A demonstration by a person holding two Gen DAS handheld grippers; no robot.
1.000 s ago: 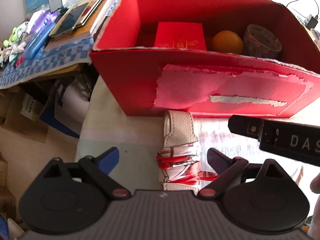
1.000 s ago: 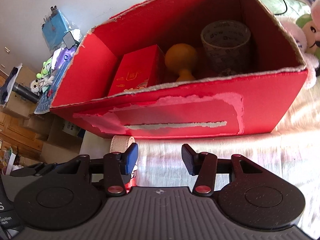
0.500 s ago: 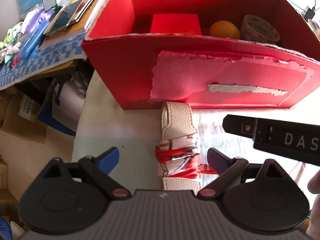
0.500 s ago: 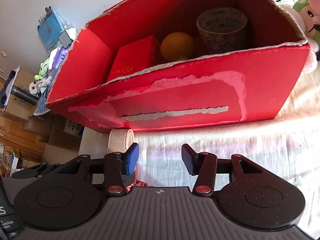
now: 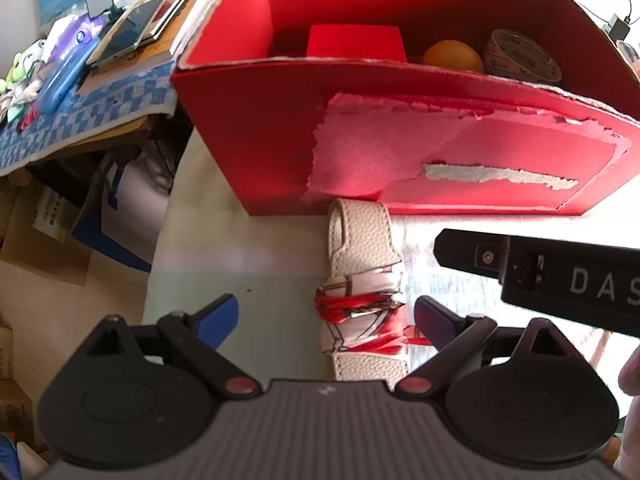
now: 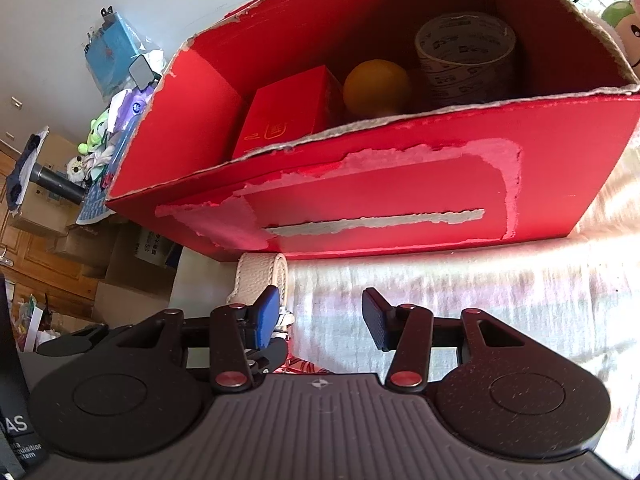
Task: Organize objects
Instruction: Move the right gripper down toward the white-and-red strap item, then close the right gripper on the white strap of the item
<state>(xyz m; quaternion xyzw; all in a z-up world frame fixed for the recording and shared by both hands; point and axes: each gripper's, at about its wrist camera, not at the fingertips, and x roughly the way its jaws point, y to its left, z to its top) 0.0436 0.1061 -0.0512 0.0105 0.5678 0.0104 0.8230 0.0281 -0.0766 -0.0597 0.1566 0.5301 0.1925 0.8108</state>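
A cream leather strap (image 5: 362, 252) with a red-and-white scarf wound round it (image 5: 360, 320) lies on the table, its far end touching the front wall of a red cardboard box (image 5: 400, 128). My left gripper (image 5: 326, 316) is open, its fingers on either side of the scarf-wrapped part. The right gripper (image 6: 320, 316) is open with nothing in it, just right of the strap (image 6: 260, 276) and low in front of the box (image 6: 400, 184). Inside the box are a small red carton (image 6: 284, 116), an orange ball (image 6: 376, 86) and a tape roll (image 6: 464, 60).
A blue checked cloth (image 5: 80, 112) at the left carries phones, books and small toys. Cardboard boxes and bags (image 5: 60, 220) sit on the floor below it. Plush toys (image 6: 624, 20) are at the far right. A person's finger (image 5: 630, 372) shows at the right edge.
Both grippers have come lower and nearer the box front, so less of the box's inside shows. Both stay open; the strap has not moved.
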